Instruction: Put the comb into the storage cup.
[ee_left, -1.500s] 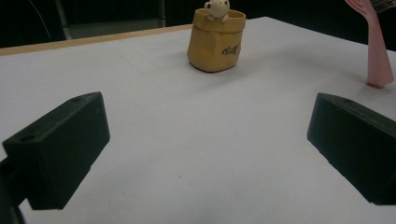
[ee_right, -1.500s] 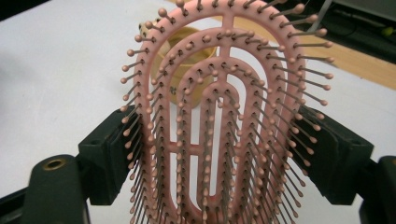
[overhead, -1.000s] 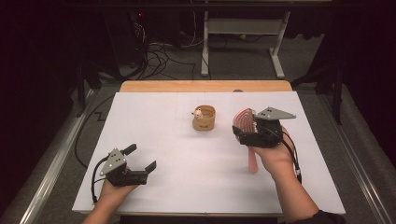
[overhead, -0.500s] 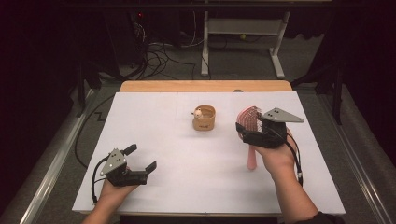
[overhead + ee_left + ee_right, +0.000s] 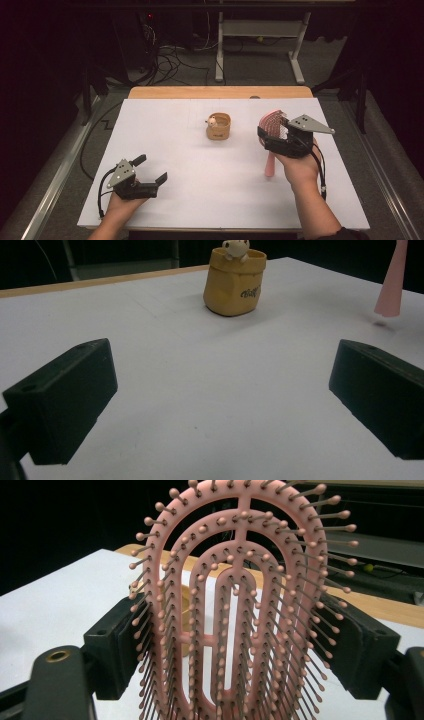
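- The right gripper is clamped on the head of a pink hairbrush; in the right gripper view its two black jaws press the brush's outer rim from both sides, bristles facing the camera.
- Over the last second the brush has tipped up: its handle hangs down toward the table near the right edge, and the head has edged slightly further from the person (a small shift, not a carry).
- The little tan pot with a small figure in it sits mid-table toward the far edge, unmoved, just to the left of the brush head.
- The left gripper rests near the front left corner, jaws spread wide and empty, unchanged throughout.
- My reading: the lift is done and the brush is being steered toward the pot, probably to stand it in handle first; the handle tip must first clear the rim.
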Tool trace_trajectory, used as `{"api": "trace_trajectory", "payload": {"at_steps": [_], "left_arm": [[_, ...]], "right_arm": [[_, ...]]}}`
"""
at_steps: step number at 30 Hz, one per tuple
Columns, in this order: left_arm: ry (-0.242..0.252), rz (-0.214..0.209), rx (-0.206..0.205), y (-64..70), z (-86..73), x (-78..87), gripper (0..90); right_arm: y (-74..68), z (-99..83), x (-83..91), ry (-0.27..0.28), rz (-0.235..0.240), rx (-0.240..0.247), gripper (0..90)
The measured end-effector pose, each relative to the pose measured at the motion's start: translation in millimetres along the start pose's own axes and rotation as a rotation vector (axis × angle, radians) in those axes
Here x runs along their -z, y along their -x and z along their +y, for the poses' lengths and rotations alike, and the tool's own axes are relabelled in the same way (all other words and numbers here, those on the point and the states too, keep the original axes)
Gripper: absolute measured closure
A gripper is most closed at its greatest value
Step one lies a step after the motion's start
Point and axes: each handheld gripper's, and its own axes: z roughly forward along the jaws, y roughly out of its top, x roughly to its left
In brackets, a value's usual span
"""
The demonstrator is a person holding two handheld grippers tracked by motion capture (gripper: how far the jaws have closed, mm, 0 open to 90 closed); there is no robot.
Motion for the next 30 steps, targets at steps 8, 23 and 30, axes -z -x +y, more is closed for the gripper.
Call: {"api": "trace_trajectory", "payload": {"at_steps": [8,23,30], "left_arm": [[-0.002,-0.004,0.0,-0.4,-0.7,0.0,0.0],[-0.001,-0.008,-0.013,0.1,-1.0,-0.2,0.0],[-0.004,-0.012,-0.014,0.4,-1.1,-0.6,0.0]], "right_arm": [[-0.2,1.3,1.7,0.029,0.0,0.0,20.3],[-3.2,8.3,-1.2,0.071,-0.013,0.019,20.3],[-4.8,14.9,-2.4,0.087,-0.012,0.019,20.2]]}}
